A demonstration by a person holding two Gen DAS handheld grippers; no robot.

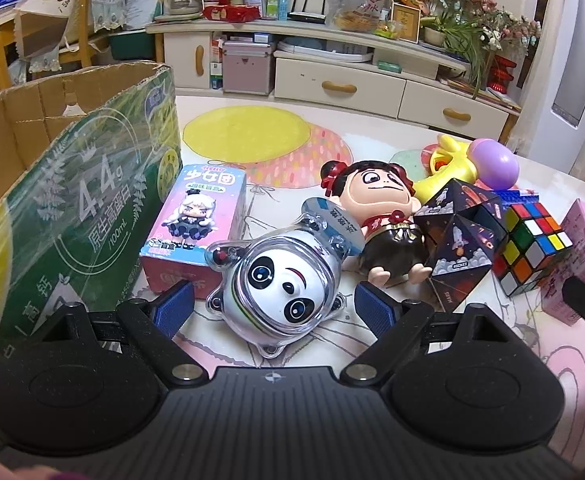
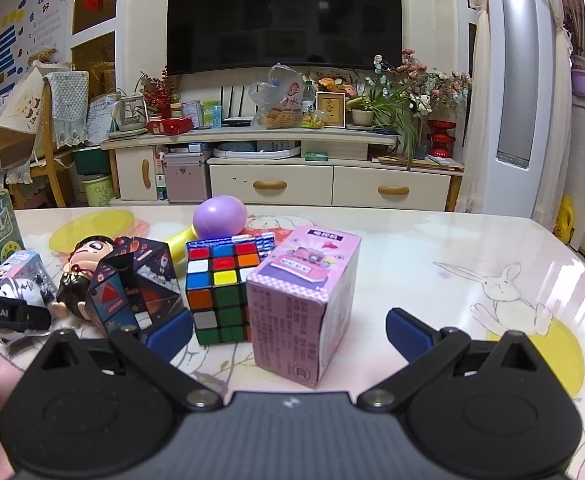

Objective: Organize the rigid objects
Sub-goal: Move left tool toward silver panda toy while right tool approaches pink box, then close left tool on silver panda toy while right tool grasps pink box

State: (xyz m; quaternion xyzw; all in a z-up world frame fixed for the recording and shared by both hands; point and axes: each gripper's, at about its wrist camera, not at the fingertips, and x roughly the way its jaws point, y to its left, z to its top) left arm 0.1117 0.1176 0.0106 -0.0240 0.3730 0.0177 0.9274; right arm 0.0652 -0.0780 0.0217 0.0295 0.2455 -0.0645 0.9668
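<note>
Green carton (image 1: 72,184) sits at the surface's (image 1: 372,120) left edge, with a pink figure box (image 1: 198,220) beside it. Left tongs (image 1: 273,306) are spread wide around the panda toy (image 1: 282,280), not touching it. Then doll (image 1: 376,216), folding cube (image 1: 458,236), Rubik's cube (image 2: 218,292). Right tongs (image 2: 288,334) gape wide around the pink box (image 2: 302,308).
</note>
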